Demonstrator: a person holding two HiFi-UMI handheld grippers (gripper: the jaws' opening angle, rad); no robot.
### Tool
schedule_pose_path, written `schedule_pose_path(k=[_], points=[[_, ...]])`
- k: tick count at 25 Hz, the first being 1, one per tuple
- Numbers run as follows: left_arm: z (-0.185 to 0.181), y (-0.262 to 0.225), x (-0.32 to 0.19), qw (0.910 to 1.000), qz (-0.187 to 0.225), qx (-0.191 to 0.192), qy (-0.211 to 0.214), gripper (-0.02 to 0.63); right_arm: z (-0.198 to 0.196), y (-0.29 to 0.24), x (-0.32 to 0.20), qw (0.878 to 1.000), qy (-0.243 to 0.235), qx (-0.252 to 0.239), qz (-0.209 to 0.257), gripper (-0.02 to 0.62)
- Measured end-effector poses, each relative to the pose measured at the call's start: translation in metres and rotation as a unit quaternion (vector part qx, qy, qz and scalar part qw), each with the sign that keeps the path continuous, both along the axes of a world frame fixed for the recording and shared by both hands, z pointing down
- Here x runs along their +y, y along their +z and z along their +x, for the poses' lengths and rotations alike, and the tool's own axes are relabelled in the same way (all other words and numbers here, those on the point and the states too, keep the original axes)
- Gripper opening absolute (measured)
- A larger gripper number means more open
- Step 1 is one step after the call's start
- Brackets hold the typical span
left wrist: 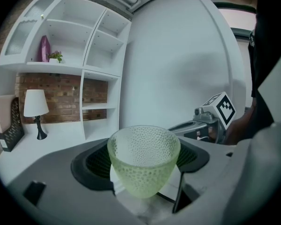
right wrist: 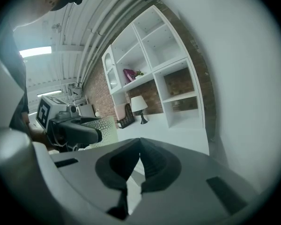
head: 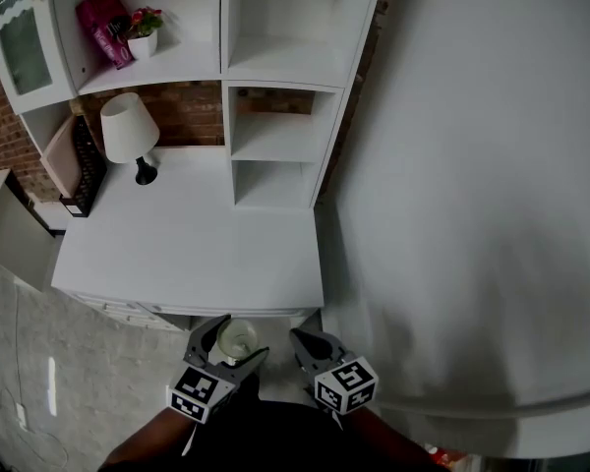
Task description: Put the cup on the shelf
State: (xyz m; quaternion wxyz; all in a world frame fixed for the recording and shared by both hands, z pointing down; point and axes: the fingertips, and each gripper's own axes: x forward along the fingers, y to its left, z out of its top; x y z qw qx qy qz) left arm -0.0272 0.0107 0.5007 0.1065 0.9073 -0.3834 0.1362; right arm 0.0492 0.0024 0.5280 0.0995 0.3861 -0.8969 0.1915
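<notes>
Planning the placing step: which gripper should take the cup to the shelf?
Left. The left gripper is shut on the cup, upright between its jaws; the right gripper is shut and empty. The shelf stands ahead of both.

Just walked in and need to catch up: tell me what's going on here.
A person holds a gripper in each hand. The left gripper is clamped on an upright, pale green dimpled cup. The right gripper is shut and empty beside it. Both hang just short of the front edge of the white desk. The shelf unit stands at the back of the desk, and the cup is not on it yet.
</notes>
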Motion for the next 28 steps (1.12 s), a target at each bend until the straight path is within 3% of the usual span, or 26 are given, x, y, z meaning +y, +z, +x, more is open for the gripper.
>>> schedule_pose_path(k=[9, 16, 28], points=[[-0.02, -0.014, -0.09, 0.9998, 0.012, 0.008, 0.015, 0.39, -0.025, -0.016, -0.09, 1.0, -0.003, 0.015, 0.009, 0.005], [-0.05, -0.018, -0.149, 0.9996, 0.016, 0.014, 0.019, 0.39, -0.05, -0.035, -0.156, 1.0, 0.006, -0.012, 0.003, 0.006], [-0.066, -0.006, -0.201, 0.9985, 0.008, 0.003, 0.055, 0.39, -0.074, -0.022, -0.213, 0.999, 0.046, -0.009, 0.017, 0.005]])
